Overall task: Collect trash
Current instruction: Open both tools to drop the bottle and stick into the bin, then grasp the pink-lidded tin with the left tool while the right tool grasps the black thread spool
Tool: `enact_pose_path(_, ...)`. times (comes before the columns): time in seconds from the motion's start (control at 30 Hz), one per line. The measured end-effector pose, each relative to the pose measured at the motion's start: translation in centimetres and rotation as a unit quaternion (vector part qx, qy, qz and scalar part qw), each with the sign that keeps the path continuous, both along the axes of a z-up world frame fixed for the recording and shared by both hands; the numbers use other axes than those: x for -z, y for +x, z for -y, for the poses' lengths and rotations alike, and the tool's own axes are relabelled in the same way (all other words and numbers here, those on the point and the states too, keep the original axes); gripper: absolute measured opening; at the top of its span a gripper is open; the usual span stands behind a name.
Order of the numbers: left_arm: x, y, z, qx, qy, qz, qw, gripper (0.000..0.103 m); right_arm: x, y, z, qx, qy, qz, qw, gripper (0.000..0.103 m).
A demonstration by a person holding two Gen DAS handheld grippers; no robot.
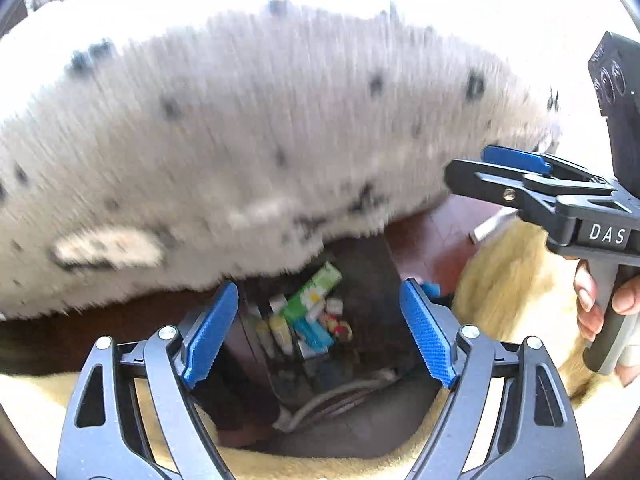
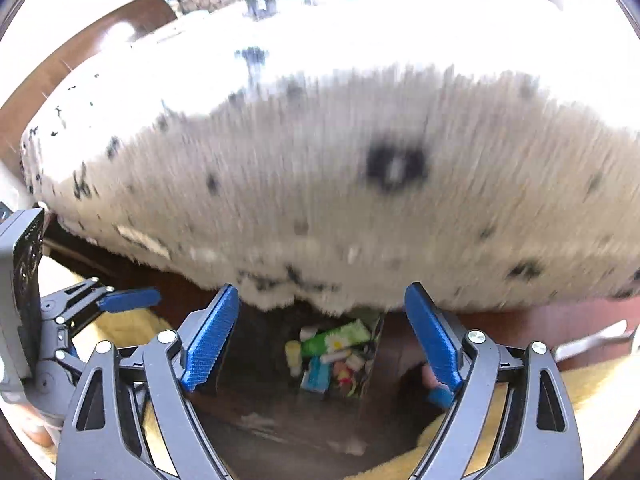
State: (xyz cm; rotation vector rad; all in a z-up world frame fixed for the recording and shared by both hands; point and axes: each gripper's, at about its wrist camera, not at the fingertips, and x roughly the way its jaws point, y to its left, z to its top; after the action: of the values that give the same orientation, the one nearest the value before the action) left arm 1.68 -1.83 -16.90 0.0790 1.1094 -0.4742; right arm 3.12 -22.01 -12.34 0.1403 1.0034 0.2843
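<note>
A dark bin (image 1: 360,292) on the floor holds several colourful wrappers and packets, with a green packet (image 1: 312,292) on top. It also shows in the right wrist view (image 2: 372,364), green packet (image 2: 336,340) uppermost. My left gripper (image 1: 318,332) is open and empty, above the bin. My right gripper (image 2: 320,340) is open and empty, also above the bin. The right gripper shows at the right of the left wrist view (image 1: 476,168), and the left gripper at the left of the right wrist view (image 2: 132,298). Both views are motion-blurred.
A white bedspread with black spots (image 1: 240,140) (image 2: 360,180) hangs over the bed edge just behind the bin. A yellow fluffy rug (image 1: 512,280) (image 2: 128,328) lies on the brown wooden floor (image 1: 432,236). A white cable (image 1: 340,396) lies near the bin.
</note>
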Motion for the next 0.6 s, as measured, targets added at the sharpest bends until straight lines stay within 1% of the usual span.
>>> enact_pose_path(0.03, -1.0, 0.3, -0.2, -0.002, -0.001, 0.013, 0.9999, 0.079, -0.9, 0.3, -0.5, 0.002, -0.006, 0.012, 1.0, 0.09)
enact_pose_path(0.13, -3.4, 1.5, -0.6, -0.009, -0.007, 0.043, 0.999, 0.079, -3.9, 1.5, -0.1, 0.008, -0.03, 0.05, 0.998, 0.091)
enact_pose_path(0.27, -6.2, 3.8, -0.8, -0.028, -0.004, 0.071, 0.997, 0.079, -6.7, 4.1, 0.5, 0.011, -0.043, 0.074, 0.996, 0.091)
enact_pose_path(0.43, -8.7, 7.5, -0.8, -0.045, 0.006, 0.086, 0.9952, 0.079, -8.2, 9.2, 0.9, 0.01, -0.053, 0.082, 0.995, 0.091)
enact_pose_path(0.5, -9.4, 9.1, -0.8, -0.054, 0.01, 0.094, 0.9941, 0.079, -8.2, 11.2, 0.9, 0.008, -0.055, 0.078, 0.995, 0.091)
enact_pose_path(0.6, -10.8, 11.5, -1.1, -0.066, 0.023, 0.109, 0.9916, 0.079, -8.2, 14.1, 0.0, 0.005, -0.062, 0.085, 0.994, 0.091)
